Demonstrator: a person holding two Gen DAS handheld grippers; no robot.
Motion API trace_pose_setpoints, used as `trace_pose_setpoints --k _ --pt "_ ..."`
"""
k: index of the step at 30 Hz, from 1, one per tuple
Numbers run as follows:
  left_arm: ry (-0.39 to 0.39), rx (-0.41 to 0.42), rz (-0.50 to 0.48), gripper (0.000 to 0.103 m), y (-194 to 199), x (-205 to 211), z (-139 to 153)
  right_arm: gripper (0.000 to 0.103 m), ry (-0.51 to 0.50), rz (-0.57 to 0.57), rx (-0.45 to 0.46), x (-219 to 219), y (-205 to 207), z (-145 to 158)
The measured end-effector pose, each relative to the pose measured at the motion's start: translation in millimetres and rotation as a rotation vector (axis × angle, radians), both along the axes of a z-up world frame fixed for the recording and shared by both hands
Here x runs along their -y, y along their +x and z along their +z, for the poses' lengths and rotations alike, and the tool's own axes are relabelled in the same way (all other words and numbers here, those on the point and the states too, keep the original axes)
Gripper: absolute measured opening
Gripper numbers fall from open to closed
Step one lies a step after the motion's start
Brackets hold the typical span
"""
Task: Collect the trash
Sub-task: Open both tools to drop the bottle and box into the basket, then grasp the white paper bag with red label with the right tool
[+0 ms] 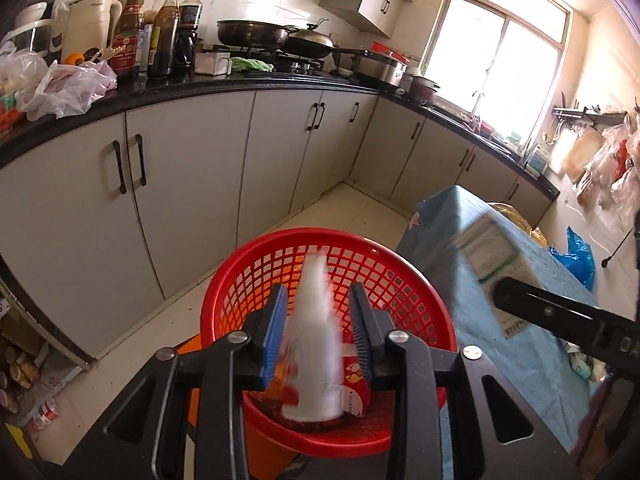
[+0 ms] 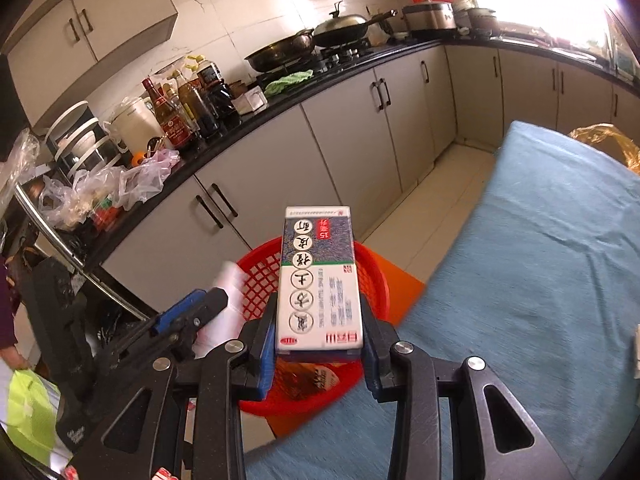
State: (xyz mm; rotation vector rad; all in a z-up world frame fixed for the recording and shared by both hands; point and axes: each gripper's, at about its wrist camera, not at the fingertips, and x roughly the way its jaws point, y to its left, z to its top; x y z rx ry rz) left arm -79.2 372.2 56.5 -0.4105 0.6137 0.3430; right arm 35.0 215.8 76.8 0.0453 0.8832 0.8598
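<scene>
Two views, left wrist first: the left gripper (image 1: 318,334) stands open over the red basket (image 1: 256,276), a blurred white bottle (image 1: 316,344) between its pads, touching neither, amid grey kitchen cabinets (image 1: 188,168). Right wrist: the right gripper (image 2: 318,336) clamps a printed carton (image 2: 320,280) above the basket, beside a blue-clothed table (image 2: 540,248).

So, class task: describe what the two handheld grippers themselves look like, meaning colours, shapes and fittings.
The left gripper and the right gripper look alike: matte black angular metal frames with triangular cut-outs and round silver bolt heads at the joints. Each carries two flat fingers faced with blue ribbed pads. The right gripper's frame shows fine scratches. No cables, sleeves or hands are visible, and no printed markings on the frames can be made out.
</scene>
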Motion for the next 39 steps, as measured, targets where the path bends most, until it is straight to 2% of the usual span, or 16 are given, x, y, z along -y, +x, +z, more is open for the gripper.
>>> trace_pose_setpoints --k 1,3,8,11,17,21,25,28,32,36,39 --pt "-0.002 0.001 0.001 0.054 0.7 -0.6 0.5 0.048 0.001 -0.001 -0.003 -1.7 2.4 -0.4" --pt "-0.007 0.024 0.021 0.065 -4.7 -0.2 4.1 0.052 0.009 -0.013 0.001 1.4 4.4 1.0" --pt "0.005 0.05 0.011 0.065 -14.7 15.2 10.8 0.052 0.024 -0.034 0.05 27.9 -2.8 12.6" --pt "0.018 0.049 -0.025 0.066 -15.4 37.5 10.1 0.059 0.01 -0.063 0.085 51.1 -9.5 18.3" --pt "0.066 0.015 -0.197 0.07 0.3 119.8 1.2 0.059 -0.017 -0.14 0.094 109.9 -11.8 12.7" --pt "0.118 -0.017 -0.304 0.071 13.7 174.8 -4.6 0.059 0.01 -0.2 0.104 158.4 -13.9 12.7" --pt "0.115 -0.027 -0.367 0.076 23.7 208.6 -7.2 0.059 0.022 -0.274 0.141 205.4 -17.5 15.7" --pt "0.116 -0.052 -0.409 0.077 30.5 230.2 -13.1 0.059 0.01 -0.348 0.154 246.0 -12.0 17.6" --pt "0.156 -0.121 -0.435 0.077 39.5 243.0 -22.7 0.06 0.012 -0.435 0.12 294.7 4.7 18.1" --pt "0.11 -0.157 -0.43 0.078 46.0 236.0 -30.0 0.064 -0.043 -0.555 0.088 342.6 31.3 12.2" --pt "0.083 -0.178 -0.433 0.078 48.6 231.5 -34.2 0.064 -0.074 -0.603 -0.007 370.8 54.5 -8.3"
